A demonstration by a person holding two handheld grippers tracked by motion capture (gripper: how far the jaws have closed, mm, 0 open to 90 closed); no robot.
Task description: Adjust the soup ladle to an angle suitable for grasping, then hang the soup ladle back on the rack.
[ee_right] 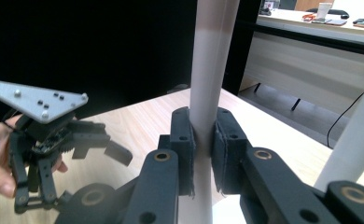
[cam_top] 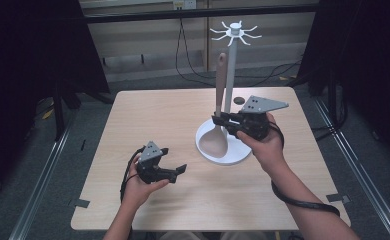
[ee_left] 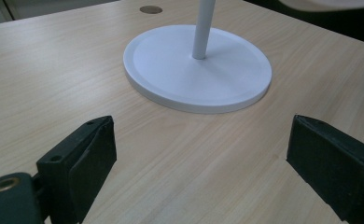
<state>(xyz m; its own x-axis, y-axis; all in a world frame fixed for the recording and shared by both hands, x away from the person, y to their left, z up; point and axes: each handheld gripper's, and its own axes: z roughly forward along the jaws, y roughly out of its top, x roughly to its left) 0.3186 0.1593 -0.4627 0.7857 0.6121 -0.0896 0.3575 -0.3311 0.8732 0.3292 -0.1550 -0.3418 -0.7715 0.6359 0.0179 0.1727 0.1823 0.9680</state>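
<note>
A long beige spoon (cam_top: 219, 80) stands upright, bowl down, over the round base of a white hook stand (cam_top: 230, 70). My right gripper (cam_top: 219, 120) is shut on the spoon's handle (ee_right: 204, 93) just above the bowl, right beside the stand's pole (ee_right: 357, 140). My left gripper (cam_top: 175, 170) is held open low over the table, front left of the stand, with nothing between its fingers. In the left gripper view, the left gripper (ee_left: 199, 154) faces the stand's base (ee_left: 171, 60), and the spoon's bowl (ee_left: 325, 3) shows at the top edge.
The light wooden table (cam_top: 133, 125) has a small dark round grommet (cam_top: 239, 100) behind the stand. The stand's top carries a ring of white hooks (cam_top: 235, 32). Cables trail from both grippers. Dark curtains and floor rails flank the table.
</note>
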